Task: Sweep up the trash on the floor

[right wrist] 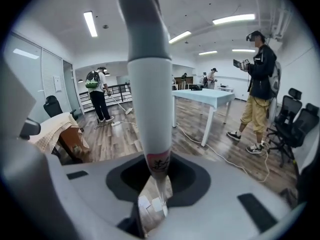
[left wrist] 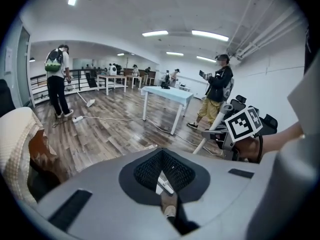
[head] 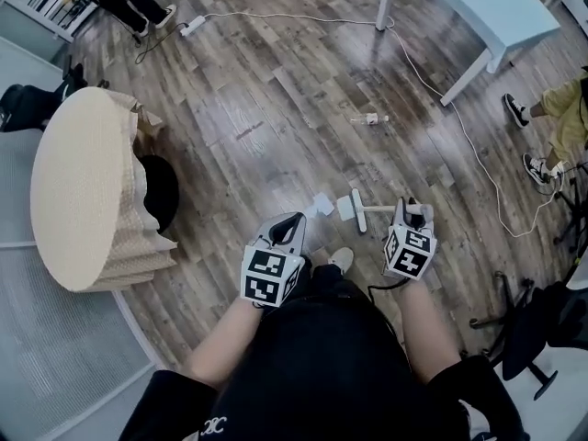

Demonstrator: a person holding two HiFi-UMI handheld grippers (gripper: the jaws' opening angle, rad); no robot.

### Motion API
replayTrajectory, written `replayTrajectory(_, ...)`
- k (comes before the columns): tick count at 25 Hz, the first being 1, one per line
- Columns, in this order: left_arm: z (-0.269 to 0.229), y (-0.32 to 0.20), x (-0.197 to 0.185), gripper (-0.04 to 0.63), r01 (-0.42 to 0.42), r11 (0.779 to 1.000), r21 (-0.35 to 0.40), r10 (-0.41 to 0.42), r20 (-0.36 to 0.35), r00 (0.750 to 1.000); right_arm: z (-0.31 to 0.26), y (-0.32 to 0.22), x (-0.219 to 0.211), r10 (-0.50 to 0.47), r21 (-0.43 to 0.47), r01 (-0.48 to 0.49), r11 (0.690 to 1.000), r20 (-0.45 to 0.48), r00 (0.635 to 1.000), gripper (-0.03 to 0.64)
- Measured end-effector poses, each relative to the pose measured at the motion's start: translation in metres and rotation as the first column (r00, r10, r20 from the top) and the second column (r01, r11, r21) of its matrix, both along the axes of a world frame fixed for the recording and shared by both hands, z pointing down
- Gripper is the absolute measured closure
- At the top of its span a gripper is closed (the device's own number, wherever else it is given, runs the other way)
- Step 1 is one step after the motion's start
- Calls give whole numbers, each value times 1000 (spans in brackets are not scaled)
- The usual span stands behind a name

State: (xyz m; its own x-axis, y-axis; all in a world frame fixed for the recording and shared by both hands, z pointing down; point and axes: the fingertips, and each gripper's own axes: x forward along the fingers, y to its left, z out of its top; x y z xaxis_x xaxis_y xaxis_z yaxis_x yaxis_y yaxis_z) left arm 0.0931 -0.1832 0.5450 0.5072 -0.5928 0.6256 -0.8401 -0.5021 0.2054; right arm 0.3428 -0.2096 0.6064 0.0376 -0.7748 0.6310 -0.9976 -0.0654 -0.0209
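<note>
Two white paper scraps (head: 323, 203) lie on the wooden floor just ahead of my feet, beside the broom head (head: 358, 210). The broom's white handle (right wrist: 147, 84) rises straight between the jaws of my right gripper (head: 411, 213), which is shut on it. In the right gripper view the scraps (right wrist: 150, 204) show through the slit under my right gripper (right wrist: 155, 184). My left gripper (head: 292, 230) hangs over the floor left of the scraps, its jaws together with nothing in them. The left gripper (left wrist: 165, 189) shows only a thin slit of floor. A further bit of litter (head: 370, 118) lies farther off.
A round wicker table (head: 78, 191) stands close on the left. A white table (head: 496, 7) is at the far right, with a cable (head: 469, 136) trailing across the floor. Office chairs (head: 528, 329) stand to the right. Other people stand around the room.
</note>
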Motion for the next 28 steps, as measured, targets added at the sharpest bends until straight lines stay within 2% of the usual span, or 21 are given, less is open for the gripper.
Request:
replayTrajectory(4, 5, -9, -32, 600, 39, 999, -8, -40, -9, 999, -1, -24, -28, -13, 0, 13, 1000, 16, 1000, 522)
replayTrajectory(8, -3, -29, -56, 600, 48, 999, 10, -48, -40, 998, -27, -56, -56, -55, 51, 55, 997, 5, 998, 522)
replayTrajectory(13, -9, -60, -86, 600, 46, 998, 36, -42, -103, 994, -64, -91, -107, -196, 111, 205, 972, -89, 977, 520)
replayTrajectory(15, -13, -76, -95, 600, 44, 998, 49, -38, -121, 992, -79, -108, -118, -223, 131, 238, 962, -121, 967, 520)
replayTrajectory(19, -17, -104, -105, 600, 71, 995, 64, -60, -155, 986, -98, -138, -120, -231, 159, 259, 953, -174, 957, 520)
replayTrajectory(23, -15, -122, -103, 600, 124, 990, 64, -112, -158, 981, -102, -171, -111, -298, 162, 337, 927, -225, 928, 520)
replayTrajectory(26, -5, -138, -85, 600, 179, 983, 45, -170, -153, 973, -100, -201, -90, -371, 164, 417, 894, -250, 894, 520)
replayTrajectory(28, -2, -153, -60, 600, 217, 975, 42, -209, -151, 966, -99, -225, -64, -413, 174, 461, 870, -251, 875, 520)
